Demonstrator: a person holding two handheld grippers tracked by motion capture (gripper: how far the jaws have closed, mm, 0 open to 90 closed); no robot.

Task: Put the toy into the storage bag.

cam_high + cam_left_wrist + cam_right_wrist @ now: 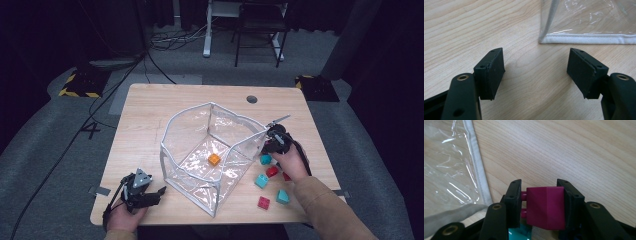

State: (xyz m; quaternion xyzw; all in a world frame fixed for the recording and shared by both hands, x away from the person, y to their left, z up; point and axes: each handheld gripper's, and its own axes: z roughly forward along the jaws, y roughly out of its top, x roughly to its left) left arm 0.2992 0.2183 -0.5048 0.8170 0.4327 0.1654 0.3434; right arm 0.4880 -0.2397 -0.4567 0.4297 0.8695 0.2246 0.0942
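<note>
Magenta block (546, 207) sits clamped between the right gripper (541, 195) pads at lower centre of its view, beside the clear bin (200, 150). Left gripper (535, 72) stands wide, nothing between, lower left over the table (150, 105).

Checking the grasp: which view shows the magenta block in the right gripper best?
The right gripper view: the magenta block sits close up between the right gripper pads, studs against one pad. In the high view the hand and gripper cover it. The left gripper view looks at bare table and a bag corner.
</note>
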